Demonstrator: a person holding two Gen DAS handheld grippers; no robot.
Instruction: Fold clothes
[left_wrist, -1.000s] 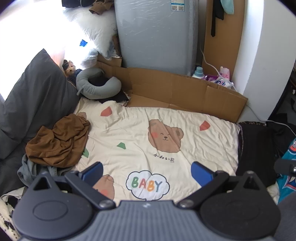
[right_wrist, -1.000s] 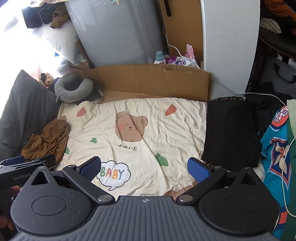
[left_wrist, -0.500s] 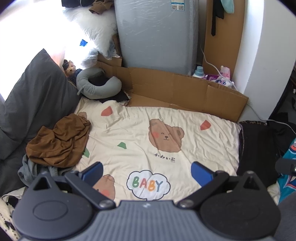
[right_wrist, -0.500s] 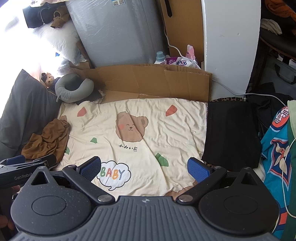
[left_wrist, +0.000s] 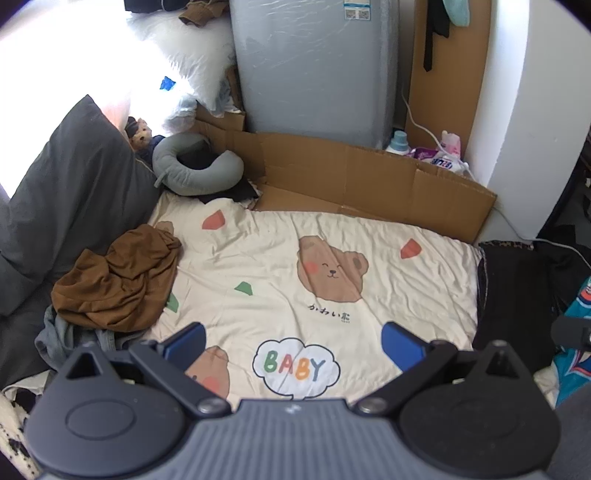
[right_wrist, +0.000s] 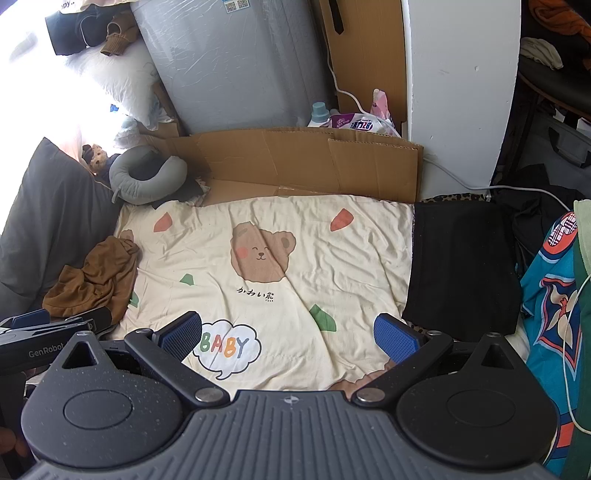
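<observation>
Left-wrist view: nothing has been moved since a second ago. Both the left gripper (left_wrist: 291, 341) and the right gripper (right_wrist: 288, 332) are held wide open and empty (folding not begun), and the brown garment (left_wrist: 118, 280) is left crumpled at far left.

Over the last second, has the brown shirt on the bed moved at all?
No. The crumpled brown shirt lies in the same spot at the blanket's left edge, against the grey pillow, in both views. Neither open gripper touches it.

Garment (left_wrist: 114, 284) lies on blanket's (left_wrist: 280, 266) left edge.
</observation>
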